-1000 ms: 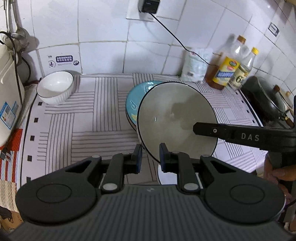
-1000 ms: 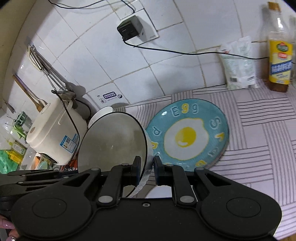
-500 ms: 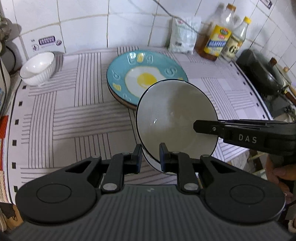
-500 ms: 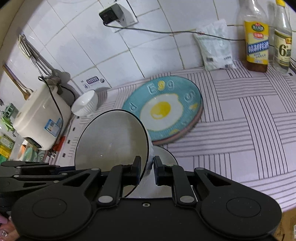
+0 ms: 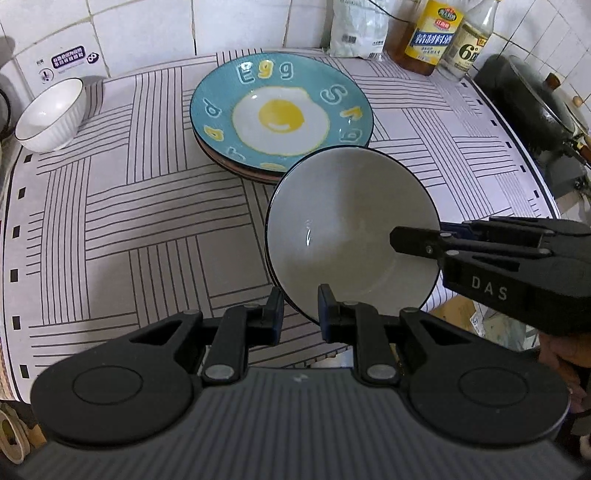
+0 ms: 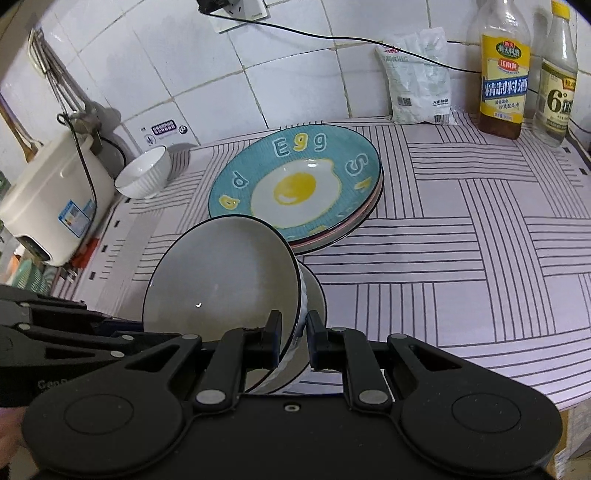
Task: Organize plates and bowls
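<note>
Both your grippers, L (image 5: 300, 308) & R (image 6: 294, 338), clamp opposite rim edges of the grey bowl (image 5: 351, 229), tilted over a second bowl (image 6: 314, 291) directly beneath (egg plate (image 5: 282, 114) just behind).

The left wrist view sits just behind its own black two-finger left gripper (image 5: 300, 308) and looks steeply down and forward across the striped pale counter cloth (image 5: 122, 221) toward the white tiled wall (image 5: 155, 29). The right wrist view sits likewise behind the black right gripper (image 6: 293, 338), facing down and forward from further right, angled toward the cream rice cooker (image 6: 48, 199) at its left edge. Both are close over the counter's near edge. They share the grey-white black-rimmed bowl (image 5: 351, 225) (image 6: 221, 280) close up, the teal egg-printed plate (image 5: 282, 110) (image 6: 295, 184), the small white ribbed bowl (image 5: 51, 114) (image 6: 144, 173) and the two bottles (image 5: 432, 33) (image 6: 502, 70). Each view also shows the other gripper entering from the side.
</note>
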